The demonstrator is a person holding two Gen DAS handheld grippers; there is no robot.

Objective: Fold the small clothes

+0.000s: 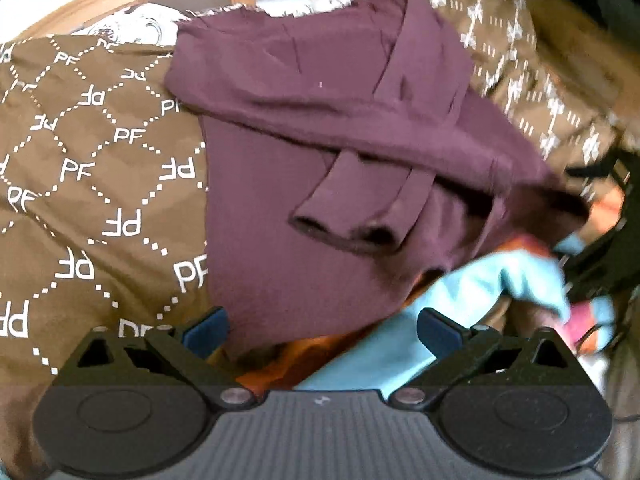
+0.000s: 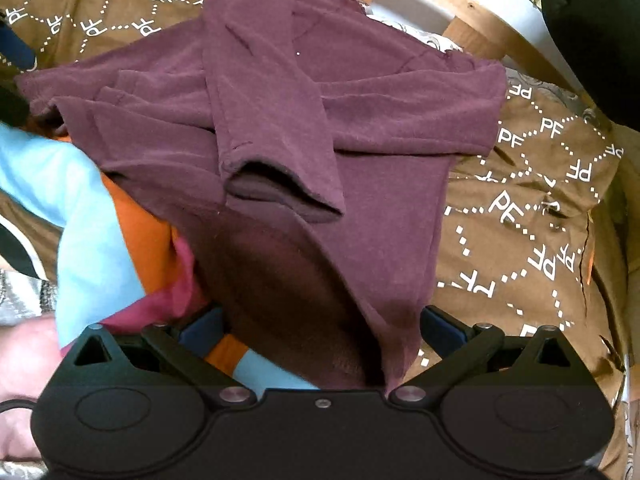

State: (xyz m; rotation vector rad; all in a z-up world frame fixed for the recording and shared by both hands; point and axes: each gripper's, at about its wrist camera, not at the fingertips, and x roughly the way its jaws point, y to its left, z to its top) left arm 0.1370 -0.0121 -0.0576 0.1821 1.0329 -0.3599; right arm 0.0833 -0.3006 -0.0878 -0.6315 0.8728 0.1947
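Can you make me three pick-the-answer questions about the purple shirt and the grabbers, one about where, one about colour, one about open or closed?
1. Where does the purple shirt lie?
A on the brown PF blanket
B on a chair
C in a drawer

2. What colour is the cloth beside the orange one?
A green
B light blue
C black

3. How do the right gripper fingers stand?
A shut tight
B missing
C spread open

Answers: 1 A, patterned blanket shows around the shirt; 2 B, pale blue fabric touches the orange; 3 C, both blue pads sit wide apart, like the left gripper.
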